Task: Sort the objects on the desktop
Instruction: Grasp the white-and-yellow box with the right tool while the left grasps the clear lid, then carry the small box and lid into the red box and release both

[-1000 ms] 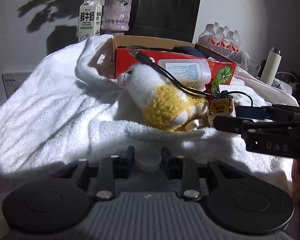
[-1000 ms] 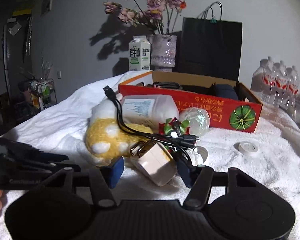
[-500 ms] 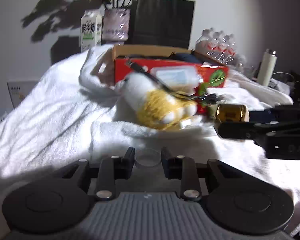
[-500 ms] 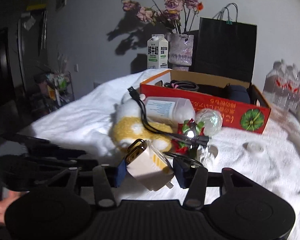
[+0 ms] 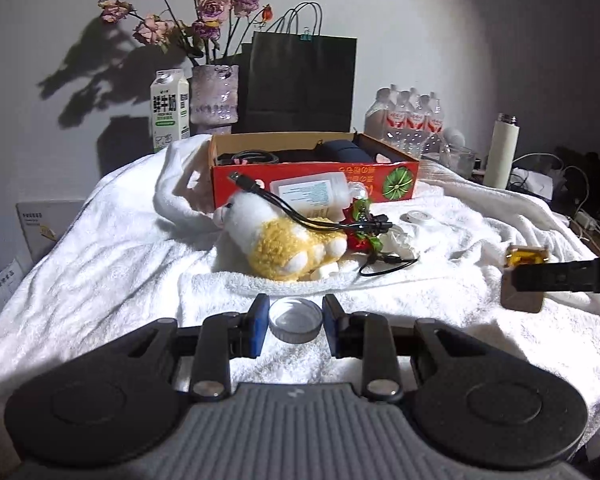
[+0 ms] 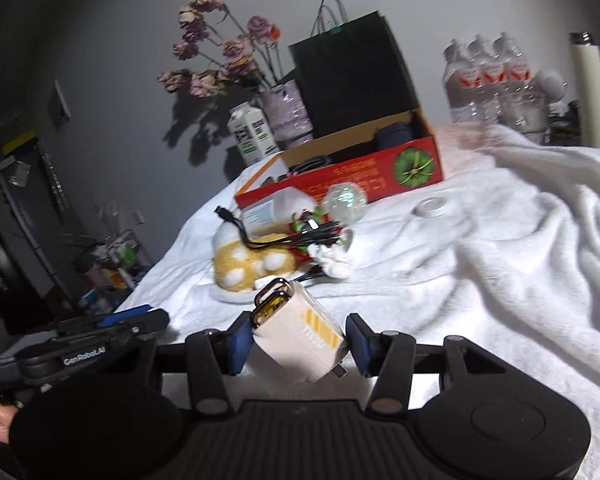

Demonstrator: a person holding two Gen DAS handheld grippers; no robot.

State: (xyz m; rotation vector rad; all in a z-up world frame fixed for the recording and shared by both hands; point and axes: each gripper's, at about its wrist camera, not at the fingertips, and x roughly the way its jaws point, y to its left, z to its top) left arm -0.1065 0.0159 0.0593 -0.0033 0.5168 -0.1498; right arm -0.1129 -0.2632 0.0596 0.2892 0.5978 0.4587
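Note:
My left gripper [image 5: 295, 322] is shut on a small clear round lid [image 5: 296, 319], held low over the white towel [image 5: 120, 264]. My right gripper [image 6: 298, 342] is shut on a white charger block [image 6: 300, 336] with a gold-edged end, lifted clear of the towel; the block also shows in the left wrist view [image 5: 525, 276]. A white and yellow plush toy [image 5: 278, 236] lies mid-table with a black cable [image 5: 300, 216] draped over it. Behind stands the red cardboard box [image 5: 320, 176] holding dark items.
A clear plastic bottle [image 5: 314, 196], a red and green ornament [image 5: 360, 232] and a white round disc [image 5: 418, 216] lie near the box. A milk carton [image 5: 169, 110], flower vase [image 5: 215, 94], black paper bag [image 5: 302, 80], water bottles [image 5: 408, 118] and a white flask [image 5: 502, 150] stand behind.
My right gripper has lifted the charger block off the pile and carried it back and right, tilting. My left gripper has pulled back from the plush toy, still holding the lid.

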